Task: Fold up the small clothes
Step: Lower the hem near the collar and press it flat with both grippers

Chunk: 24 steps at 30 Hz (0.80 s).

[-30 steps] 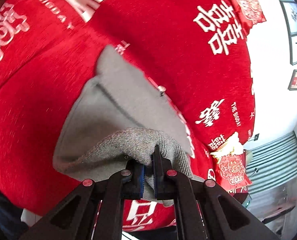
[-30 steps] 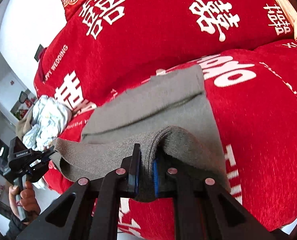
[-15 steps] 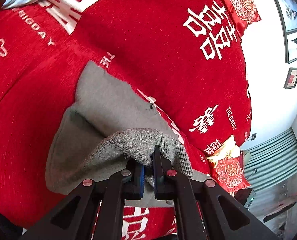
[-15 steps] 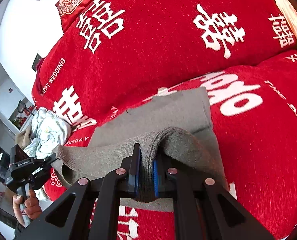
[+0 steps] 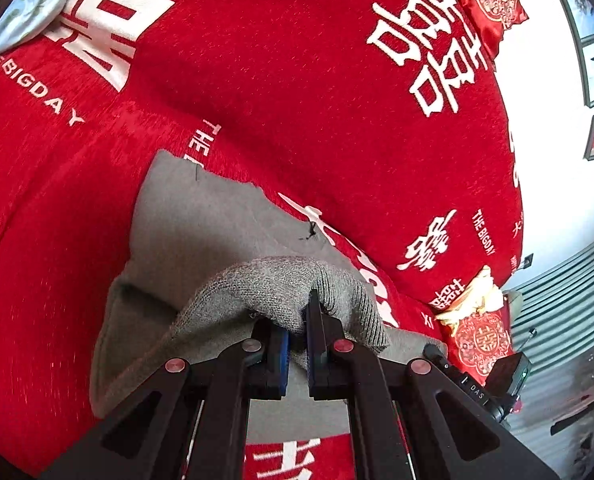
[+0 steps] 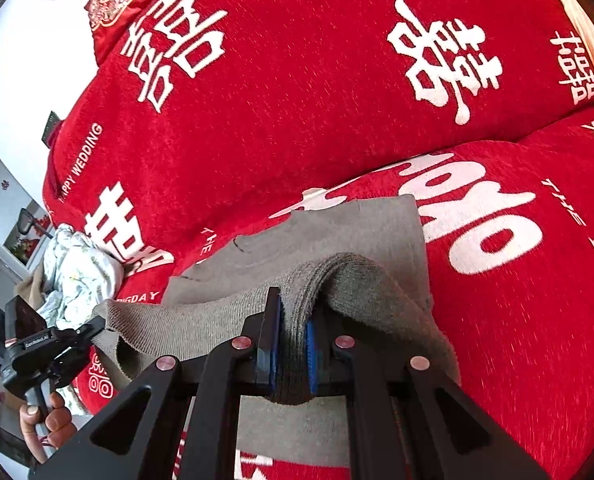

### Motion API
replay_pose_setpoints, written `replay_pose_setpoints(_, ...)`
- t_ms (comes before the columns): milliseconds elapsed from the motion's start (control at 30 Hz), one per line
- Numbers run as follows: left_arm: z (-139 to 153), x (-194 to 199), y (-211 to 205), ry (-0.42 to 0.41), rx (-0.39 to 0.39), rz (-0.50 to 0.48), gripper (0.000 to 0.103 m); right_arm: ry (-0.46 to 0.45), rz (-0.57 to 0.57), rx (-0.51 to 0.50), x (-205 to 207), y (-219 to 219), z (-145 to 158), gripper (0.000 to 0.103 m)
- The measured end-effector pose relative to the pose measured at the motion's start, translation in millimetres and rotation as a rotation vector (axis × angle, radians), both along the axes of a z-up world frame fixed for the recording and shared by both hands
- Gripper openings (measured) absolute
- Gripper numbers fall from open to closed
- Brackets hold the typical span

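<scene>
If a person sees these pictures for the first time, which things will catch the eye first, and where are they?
First comes the bright red cover with big white characters, filling the background of both views. Next is the grey knitted garment lying on it in the lower middle, its near edge lifted and pinched by the left gripper and the right gripper.

Red printed sofa (image 5: 337,128); grey knit garment (image 5: 201,232) lying on seat.

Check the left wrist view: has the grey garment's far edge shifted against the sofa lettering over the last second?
Yes. The grey garment has slid down-frame, nearer the camera, uncovering more red sofa cover and its "THE" lettering.
</scene>
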<state>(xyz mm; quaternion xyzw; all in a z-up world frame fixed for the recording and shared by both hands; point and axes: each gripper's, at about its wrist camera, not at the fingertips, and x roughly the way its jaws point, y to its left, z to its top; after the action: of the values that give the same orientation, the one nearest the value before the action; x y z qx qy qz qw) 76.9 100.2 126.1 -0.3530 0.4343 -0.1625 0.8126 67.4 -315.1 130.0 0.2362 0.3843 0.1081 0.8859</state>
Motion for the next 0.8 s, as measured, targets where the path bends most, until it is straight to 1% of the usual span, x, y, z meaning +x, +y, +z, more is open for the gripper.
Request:
replay_pose_setpoints(233, -6.5, 23.0, 0.0, 0.015, 0.009, -0.006, 0.007, 0.023, -0.016, 0.005, 21.4, -1.5, -10.0, 0.012)
replay_pose_setpoints(800, -38.5, 80.0, -4.7, 0.077, 0.021, 0.002, 0.007, 0.084, -0.025, -0.007, 77.0, -2.9, -34.1, 0.012)
